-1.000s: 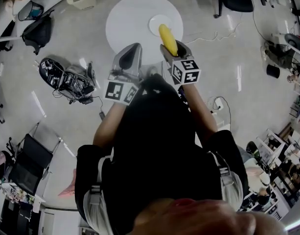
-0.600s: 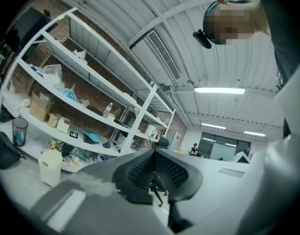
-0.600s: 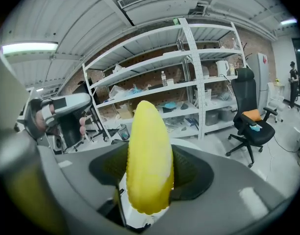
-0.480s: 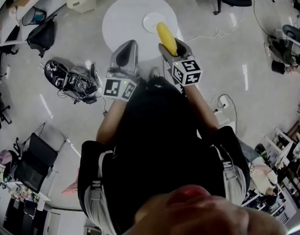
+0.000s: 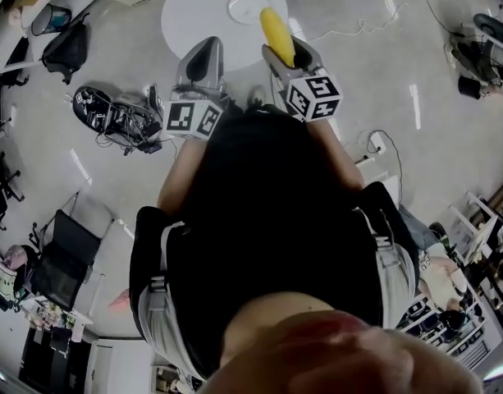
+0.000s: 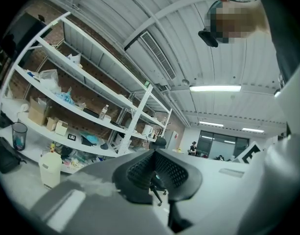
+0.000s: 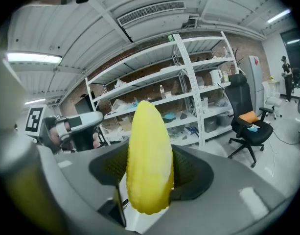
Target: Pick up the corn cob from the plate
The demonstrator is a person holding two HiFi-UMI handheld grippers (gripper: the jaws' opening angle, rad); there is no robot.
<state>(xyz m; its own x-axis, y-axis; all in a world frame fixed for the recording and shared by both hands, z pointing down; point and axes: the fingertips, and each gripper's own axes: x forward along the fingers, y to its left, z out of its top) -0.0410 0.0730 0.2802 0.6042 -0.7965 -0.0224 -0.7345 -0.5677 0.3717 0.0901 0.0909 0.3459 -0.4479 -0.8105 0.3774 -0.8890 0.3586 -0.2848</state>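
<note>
nearest the camera, the person's dark top fills the middle of the head view. the two arms reach toward 12 o'clock.

left tongs point(image 5: 200, 54) point(image 6: 157, 174): at 11 o'clock, roughly level. the dark cupped pads are drawn close together with nothing between them.

right tongs point(image 5: 285, 54) point(image 7: 150, 182): at 1 o'clock, closed on the corn cob point(image 5: 276, 31) point(image 7: 149, 153). the pads press on its lower half. the yellow cob stands tip-up between them and juts past the tips. it is clear of the plate point(image 5: 243, 8); in the head view its tip falls just at the plate's 3 o'clock edge.

beyond the tongs, at 12 o'clock, is the round white tabletop point(image 5: 194, 16). the plate sits on its far right part, near the rim, showing a plain white face.

open room: pale floor point(image 5: 399, 64) lies open around the tabletop's 3 o'clock and 6 o'clock sides. at 9 o'clock of the tabletop is a dark bag point(image 5: 66, 48), and nearer a heap of cables and gear point(image 5: 112, 115). a power strip point(image 5: 376, 144) lies on the floor at 3 o'clock of the person.

far off, both gripper views show white shelving point(image 6: 91, 106) point(image 7: 189, 89) loaded with boxes and bottles against a brick wall. a black office chair point(image 7: 250, 126) stands beside it.
</note>
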